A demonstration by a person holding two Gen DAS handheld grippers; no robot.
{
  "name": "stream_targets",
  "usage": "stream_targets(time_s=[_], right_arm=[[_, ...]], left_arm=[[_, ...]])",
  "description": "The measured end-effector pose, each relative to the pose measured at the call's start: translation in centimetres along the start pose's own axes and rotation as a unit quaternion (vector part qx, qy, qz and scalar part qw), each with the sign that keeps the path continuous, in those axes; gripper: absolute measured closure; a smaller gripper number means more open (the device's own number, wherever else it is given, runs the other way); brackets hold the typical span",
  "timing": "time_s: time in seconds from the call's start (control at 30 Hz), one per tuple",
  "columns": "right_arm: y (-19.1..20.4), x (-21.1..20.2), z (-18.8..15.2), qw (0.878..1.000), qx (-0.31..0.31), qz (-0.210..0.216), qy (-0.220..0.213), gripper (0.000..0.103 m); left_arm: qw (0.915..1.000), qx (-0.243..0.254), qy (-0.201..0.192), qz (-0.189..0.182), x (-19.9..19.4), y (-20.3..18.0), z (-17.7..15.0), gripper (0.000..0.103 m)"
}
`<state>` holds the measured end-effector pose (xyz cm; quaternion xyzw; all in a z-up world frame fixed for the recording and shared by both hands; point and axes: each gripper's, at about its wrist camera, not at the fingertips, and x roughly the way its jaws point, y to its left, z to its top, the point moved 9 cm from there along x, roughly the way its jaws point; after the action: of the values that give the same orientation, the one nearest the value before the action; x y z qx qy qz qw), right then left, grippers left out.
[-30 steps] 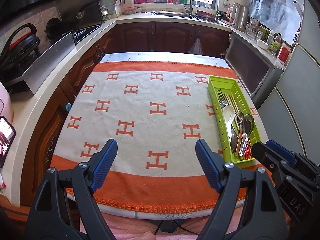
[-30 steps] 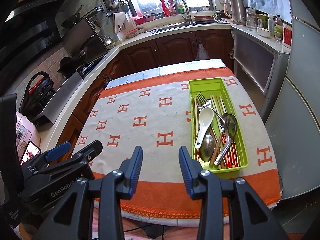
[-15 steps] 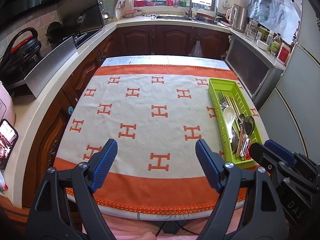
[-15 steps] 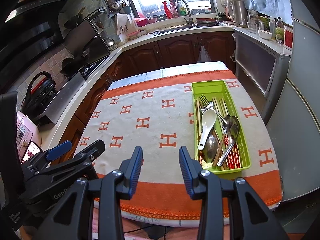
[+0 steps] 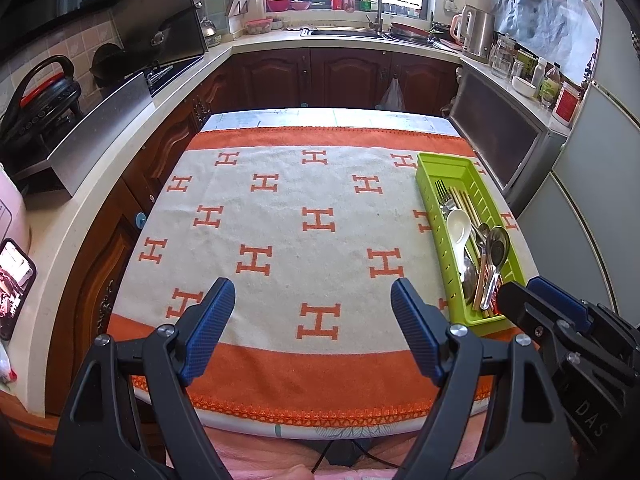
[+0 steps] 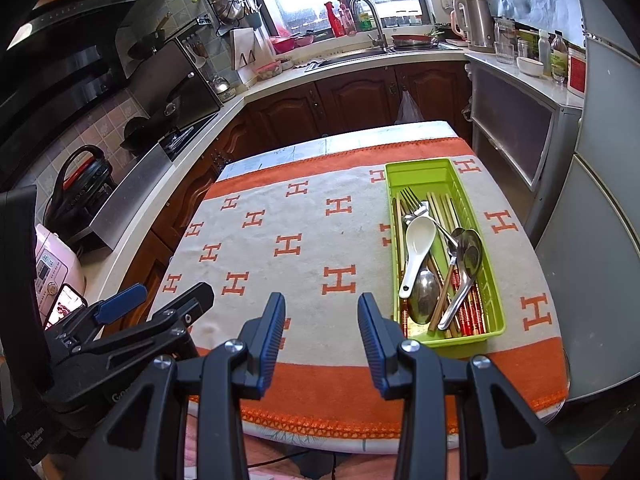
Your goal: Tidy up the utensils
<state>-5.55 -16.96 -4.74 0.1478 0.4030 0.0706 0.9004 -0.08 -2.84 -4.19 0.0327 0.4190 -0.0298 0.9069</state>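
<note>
Your right tool [image 6: 321, 330], spread and empty, sits nearer the green tray [image 6: 497, 312] at the tabletop's right edge. The tray's long axis runs front to back; the left tool [image 5: 312, 316] is spread empty too.

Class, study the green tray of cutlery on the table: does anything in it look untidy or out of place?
Yes. Inside the green tray the utensils lie jumbled: the white spoon rests slanted across a metal spoon, and another metal spoon crosses the chopsticks diagonally. Nothing has spilled onto the tablecloth, and both grippers are open and empty.

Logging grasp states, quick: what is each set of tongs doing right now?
Left tongs: open, holding nothing.
Right tongs: open, holding nothing.
</note>
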Motion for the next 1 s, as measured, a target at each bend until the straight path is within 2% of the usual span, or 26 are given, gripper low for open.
stream_targets(time_s=[1.0], right_arm=[[0.8,0.1,-0.6,1.0,0.003,0.002,0.005,0.065]], left_arm=[[1.0,0.0,0.004,-0.002,0.1,0.0,-0.5,0.024]])
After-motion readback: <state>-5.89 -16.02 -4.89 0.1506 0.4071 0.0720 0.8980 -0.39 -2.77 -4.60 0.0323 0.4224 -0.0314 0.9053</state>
